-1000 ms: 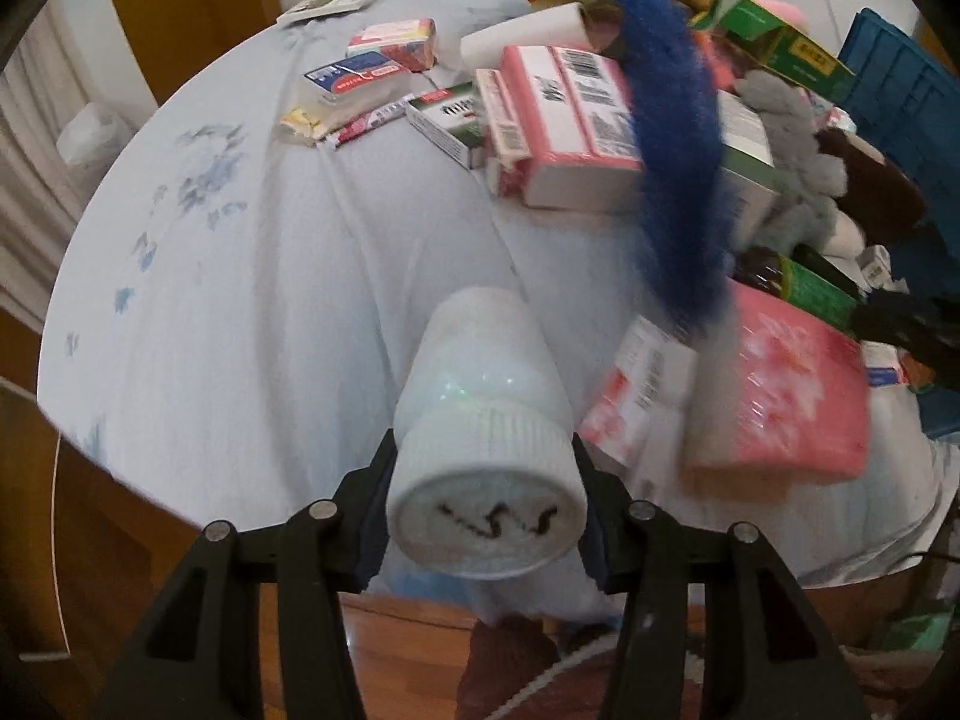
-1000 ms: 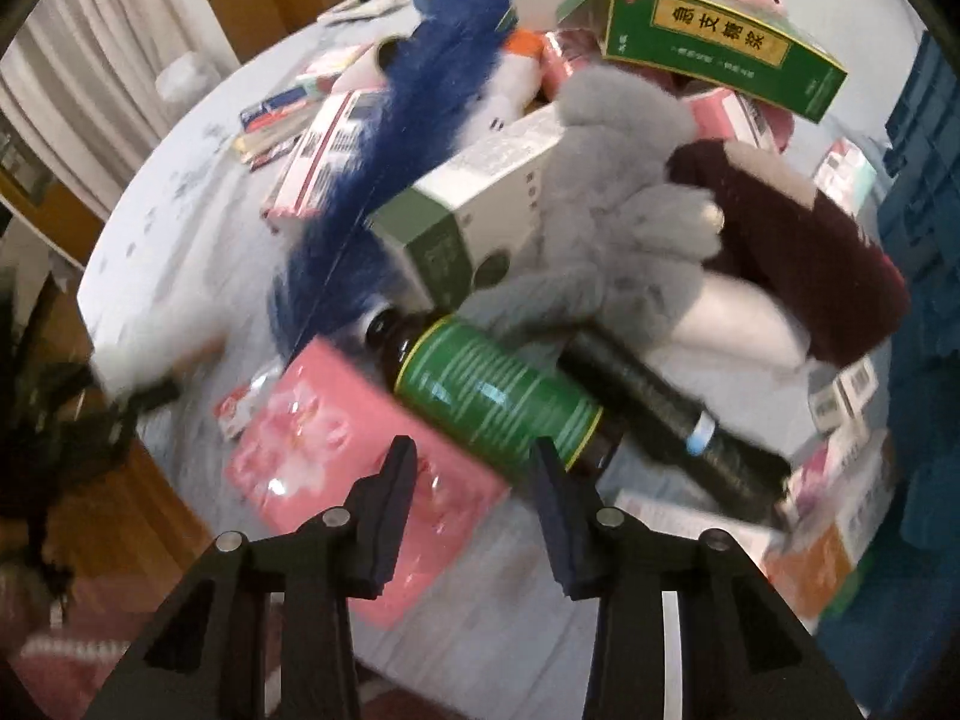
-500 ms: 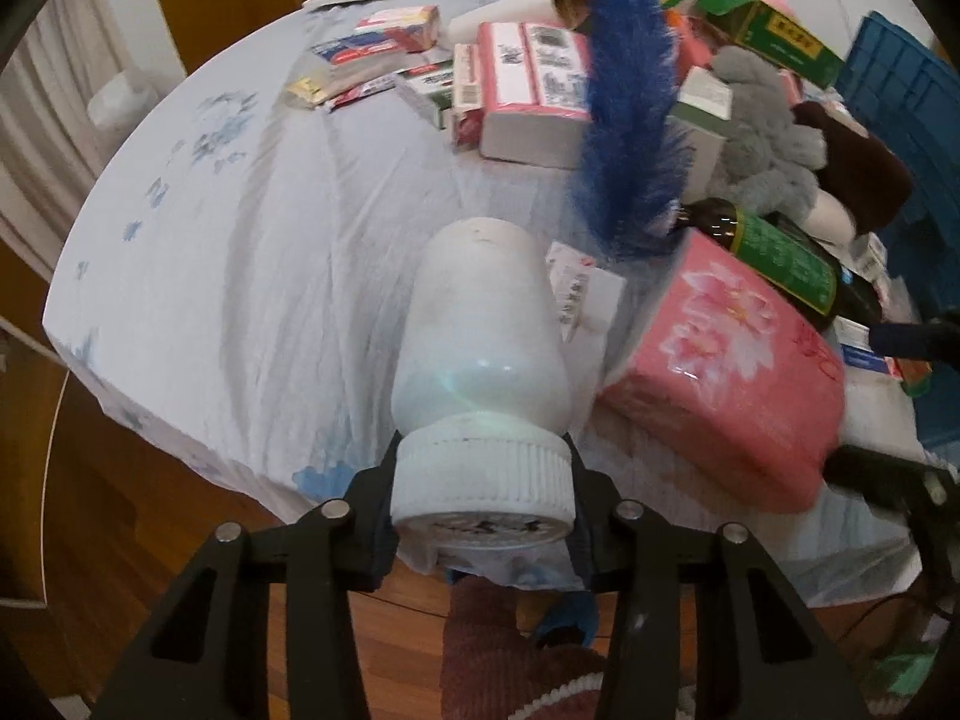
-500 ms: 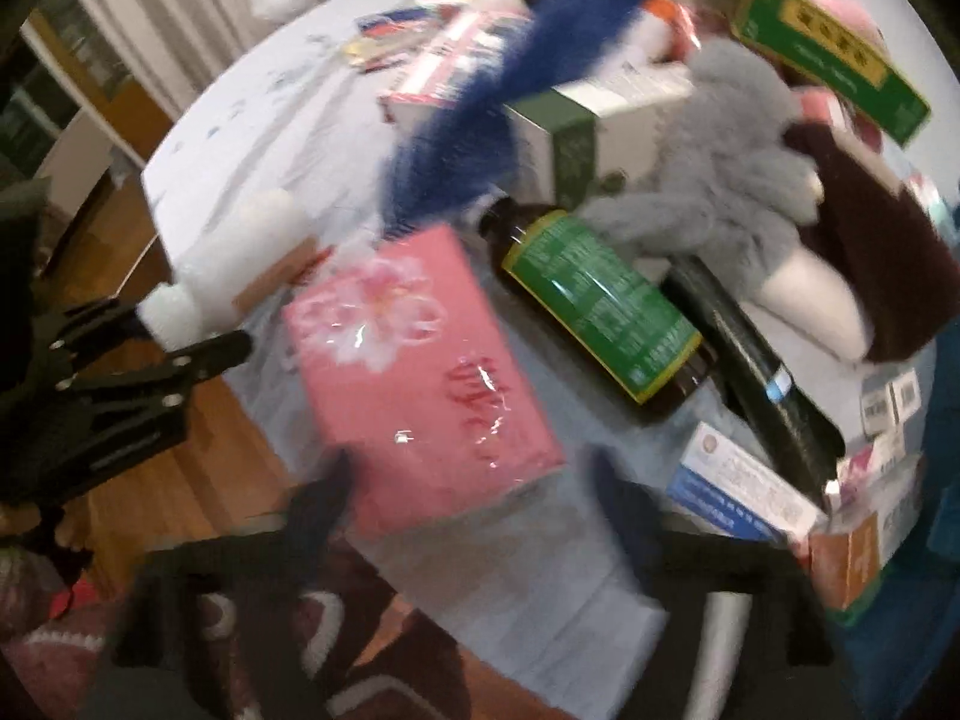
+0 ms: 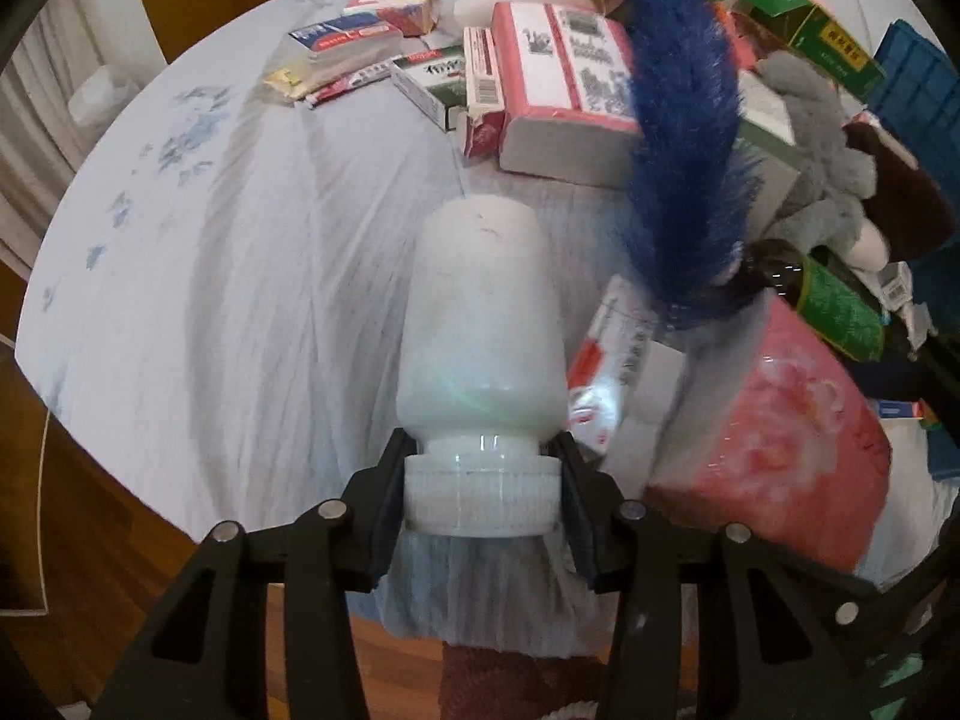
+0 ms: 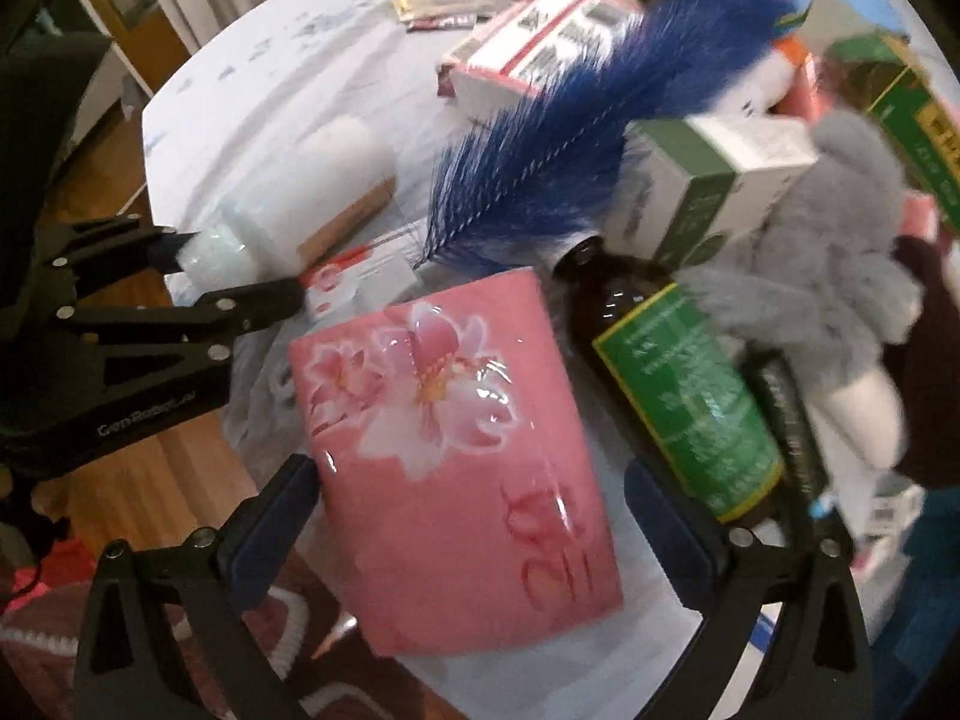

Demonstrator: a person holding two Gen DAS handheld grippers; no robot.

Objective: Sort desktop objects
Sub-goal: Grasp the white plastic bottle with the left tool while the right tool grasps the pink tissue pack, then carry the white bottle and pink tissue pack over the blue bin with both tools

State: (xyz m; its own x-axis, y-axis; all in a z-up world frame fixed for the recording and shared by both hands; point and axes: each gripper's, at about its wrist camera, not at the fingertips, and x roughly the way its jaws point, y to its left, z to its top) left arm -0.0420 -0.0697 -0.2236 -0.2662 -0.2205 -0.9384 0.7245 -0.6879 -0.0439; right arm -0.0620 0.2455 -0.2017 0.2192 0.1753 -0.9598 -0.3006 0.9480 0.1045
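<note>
The left tool (image 5: 483, 495) is clamped on the ribbed cap of a white plastic bottle (image 5: 483, 324), one pad pressed against each side of the cap. The bottle points away from the camera over the near part of the tabletop (image 5: 240, 252), which is covered with a pale cloth bearing a faint blue pattern. Whether the bottle's far end touches the cloth cannot be told.

The right tool (image 6: 468, 534) stands wide apart, its jaws having just been opening. A pink tissue pack (image 6: 450, 444) with a flower print lies between them near the tabletop's edge; the left pad is at the pack's left edge, contact uncertain, while the right pad is clear of it.

Just right of the pack lies a brown bottle with a green label (image 6: 678, 396), on its side. A blue feather (image 6: 576, 138) slants above both. Behind them sit a green-and-white carton (image 6: 714, 180), a grey plush toy (image 6: 840, 252) and a red-and-white box (image 5: 564, 90). Small packets (image 5: 354, 48) lie at the far side, well apart from the white bottle. A blue crate (image 5: 918, 90) shows at the right edge of the left wrist view.
</note>
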